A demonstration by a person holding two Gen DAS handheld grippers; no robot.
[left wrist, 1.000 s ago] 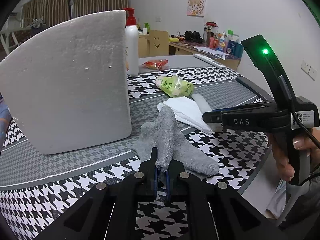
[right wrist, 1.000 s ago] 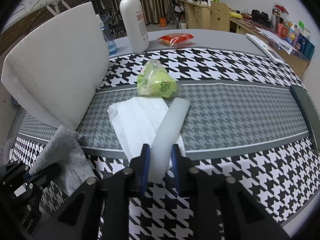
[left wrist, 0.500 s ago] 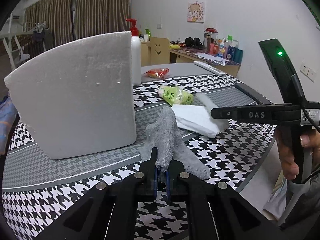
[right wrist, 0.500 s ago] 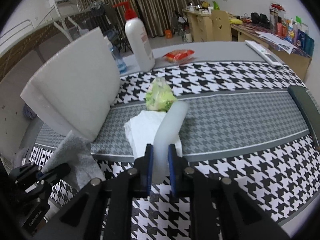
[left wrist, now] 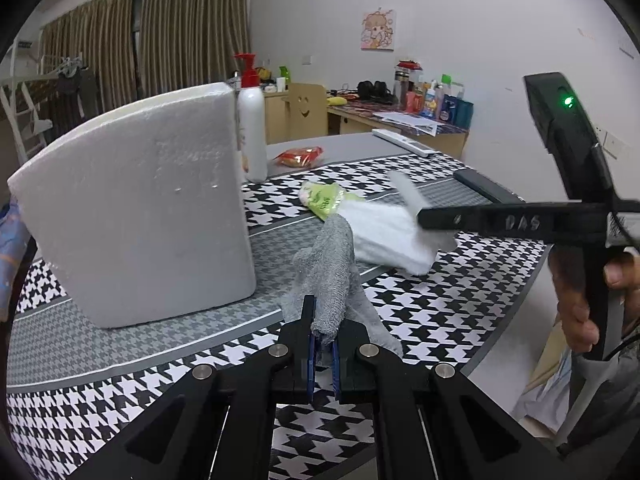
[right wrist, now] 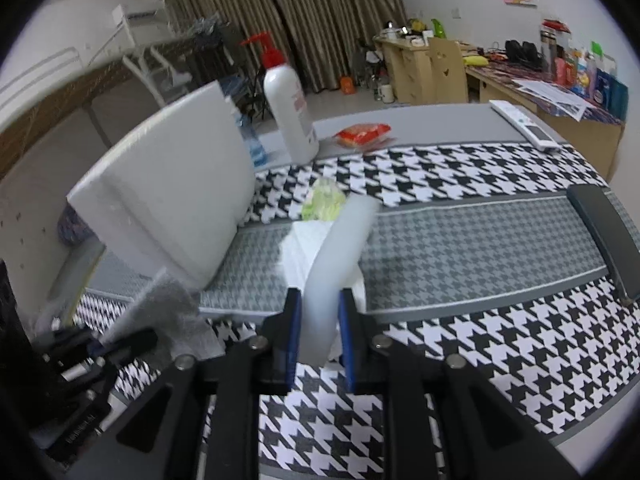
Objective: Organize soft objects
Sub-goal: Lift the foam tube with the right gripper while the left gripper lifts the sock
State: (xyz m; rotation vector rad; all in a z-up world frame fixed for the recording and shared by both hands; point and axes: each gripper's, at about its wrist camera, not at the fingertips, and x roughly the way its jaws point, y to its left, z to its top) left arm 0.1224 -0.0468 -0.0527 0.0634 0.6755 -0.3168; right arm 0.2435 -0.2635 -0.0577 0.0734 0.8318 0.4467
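Grey terry cloth (left wrist: 334, 268) sat pinched in the left gripper (left wrist: 323, 344), whose jaws were pressed nearly together on a fold of it. The far part of the cloth trailed down onto the houndstooth desk (left wrist: 440, 320), just in front of a big white foam block (left wrist: 140, 208).

In the right gripper (right wrist: 318, 334) was a pale, translucent foam strip (right wrist: 340, 256). Its jaws stood a little apart, clamped on the strip's near end, and the strip rose forward and up, clear of the desk. Below it lay a folded white tissue (left wrist: 388, 232), with a green plastic packet (left wrist: 322, 200) touching its far edge. In the left wrist view the right gripper (left wrist: 424, 218) reached in from the right side, held by a hand (left wrist: 580, 300), with the strip blurred at its tip.

Farther back stood a white pump bottle (right wrist: 290, 116) with a red top, and a red snack packet (right wrist: 362, 134) beside it.

Compared with a second ago, both grippers had risen. The cloth was lifted higher off the desk, and the strip, which had lain low over the tissue, now tilted upward above it. Both grips were unchanged.
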